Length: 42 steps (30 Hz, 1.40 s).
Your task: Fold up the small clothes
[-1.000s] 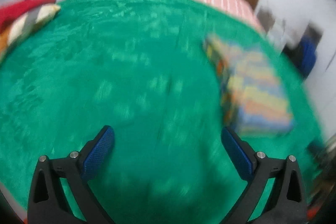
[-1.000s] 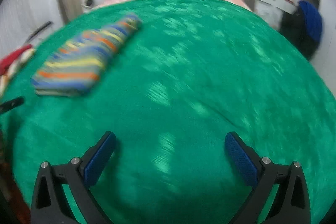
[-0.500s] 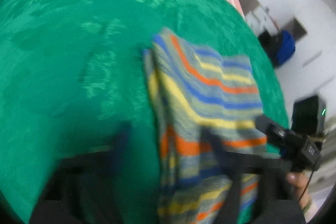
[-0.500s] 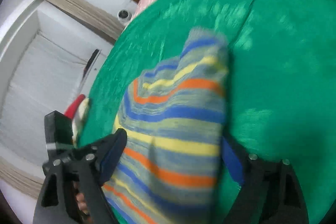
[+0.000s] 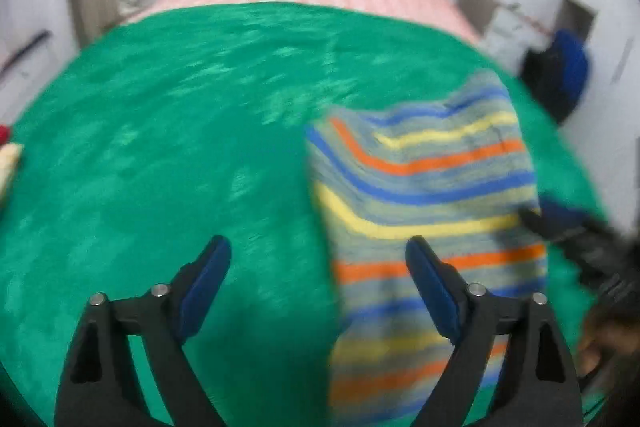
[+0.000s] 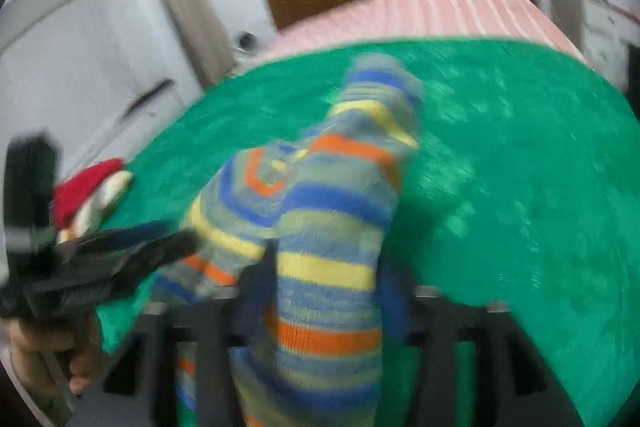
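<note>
Striped garment lies on the green blanket, bunched and blurred. Your left gripper: jaws opening, spread wide over the blanket, only the right pad overlapping the garment's edge. Your right gripper: fingers flank a raised fold of the garment; blur hides whether the pads press it.

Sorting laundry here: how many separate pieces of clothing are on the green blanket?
2. The striped garment lies mid-blanket, running down between the right gripper fingers. A red and cream item sits at the blanket's left edge. More may lie out of view.
</note>
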Motion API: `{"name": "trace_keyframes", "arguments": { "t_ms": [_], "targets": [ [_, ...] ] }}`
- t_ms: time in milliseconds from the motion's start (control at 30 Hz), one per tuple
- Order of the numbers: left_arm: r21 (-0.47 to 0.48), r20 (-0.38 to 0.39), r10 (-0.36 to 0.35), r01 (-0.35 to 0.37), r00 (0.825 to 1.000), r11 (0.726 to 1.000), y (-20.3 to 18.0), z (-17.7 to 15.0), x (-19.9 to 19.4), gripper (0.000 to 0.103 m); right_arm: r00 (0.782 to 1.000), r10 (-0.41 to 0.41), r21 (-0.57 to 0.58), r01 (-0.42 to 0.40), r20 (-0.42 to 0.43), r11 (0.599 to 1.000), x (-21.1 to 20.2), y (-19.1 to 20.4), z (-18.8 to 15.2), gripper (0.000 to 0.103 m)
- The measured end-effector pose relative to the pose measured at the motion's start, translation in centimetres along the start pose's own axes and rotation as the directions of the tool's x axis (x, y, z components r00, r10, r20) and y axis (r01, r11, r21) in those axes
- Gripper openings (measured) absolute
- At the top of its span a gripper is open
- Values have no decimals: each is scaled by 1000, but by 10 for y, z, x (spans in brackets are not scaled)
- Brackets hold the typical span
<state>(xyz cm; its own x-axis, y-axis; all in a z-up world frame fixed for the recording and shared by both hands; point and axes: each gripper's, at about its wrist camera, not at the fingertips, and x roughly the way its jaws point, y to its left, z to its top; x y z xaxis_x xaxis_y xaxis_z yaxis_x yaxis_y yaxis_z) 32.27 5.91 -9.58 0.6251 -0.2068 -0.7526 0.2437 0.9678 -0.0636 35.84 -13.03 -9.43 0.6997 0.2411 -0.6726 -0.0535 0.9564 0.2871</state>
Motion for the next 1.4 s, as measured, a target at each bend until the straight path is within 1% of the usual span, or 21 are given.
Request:
{"name": "trace_keyframes", "arguments": {
  "t_ms": [33,67,133,167,200,267,367,467,533,667,767,833,933,1033,1067,1133,1167,1200,1267,1333,1400],
  "targets": [
    [0,4,13,-13,1000,1000,4,-9,-1,89,999,-54,8,54,-3,998,-4,-10,-5,86],
    [-2,12,23,-23,1000,1000,7,-17,-5,90,996,-88,10,88,0,996,-13,-19,-13,89],
    [-1,53,57,-57,997,998,7,-32,-20,91,993,-121,1,121,-3,993,-25,-28,-27,94],
    [1,84,72,-73,994,997,2,-39,-31,95,989,-149,-15,149,-9,989,-33,-29,-36,100],
    [0,119,87,-88,989,996,1,-44,-43,98,984,-178,-37,178,-2,983,-44,-27,-46,101],
    [-13,197,107,-107,974,994,-6,-54,-68,103,978,-203,-85,206,39,975,-73,-18,-64,101],
    [-34,293,131,-127,947,991,-15,-63,-107,103,971,-207,-132,223,120,966,-112,-2,-80,101],
    [-20,310,136,-136,941,990,-23,-66,-127,103,953,-210,-135,243,219,961,-153,9,-100,102],
    [-8,302,140,-145,943,989,-27,-67,-137,103,950,-210,-136,245,232,960,-165,13,-105,102],
    [-11,314,147,-151,938,988,-33,-74,-157,103,927,-285,-147,326,244,934,-179,20,-115,102],
    [-7,339,164,-172,927,985,-39,-82,-173,103,918,-302,-148,346,256,926,-193,26,-121,102],
    [7,349,173,-188,921,982,-45,-84,-181,103,916,-300,-142,346,267,927,-200,30,-123,102],
    [32,364,191,-217,912,976,-53,-91,-194,103,924,-252,-127,298,288,946,-216,34,-125,102],
    [25,394,194,-221,898,975,-55,-101,-209,103,941,-151,-98,189,302,977,-237,34,-127,102],
    [11,392,204,-226,897,974,-55,-104,-212,103,950,-130,-109,166,284,980,-240,35,-128,102],
    [-32,369,250,-256,895,966,-57,-109,-217,103,963,-134,-151,173,235,973,-239,41,-132,102],
    [-53,355,276,-275,893,960,-57,-112,-218,103,961,-146,-173,190,235,967,-241,44,-136,102],
    [-64,341,284,-279,896,958,-57,-114,-218,103,955,-158,-173,205,249,963,-244,45,-138,102],
    [-62,281,253,-246,926,967,-56,-114,-214,103,947,-176,-148,221,267,964,-249,47,-140,102],
    [-45,197,227,-222,954,974,-56,-111,-207,103,959,-175,-112,203,223,973,-248,45,-135,102],
    [-4,149,194,-195,970,981,-61,-108,-202,103,976,-173,-103,187,129,977,-233,43,-128,102]
  ]
}}
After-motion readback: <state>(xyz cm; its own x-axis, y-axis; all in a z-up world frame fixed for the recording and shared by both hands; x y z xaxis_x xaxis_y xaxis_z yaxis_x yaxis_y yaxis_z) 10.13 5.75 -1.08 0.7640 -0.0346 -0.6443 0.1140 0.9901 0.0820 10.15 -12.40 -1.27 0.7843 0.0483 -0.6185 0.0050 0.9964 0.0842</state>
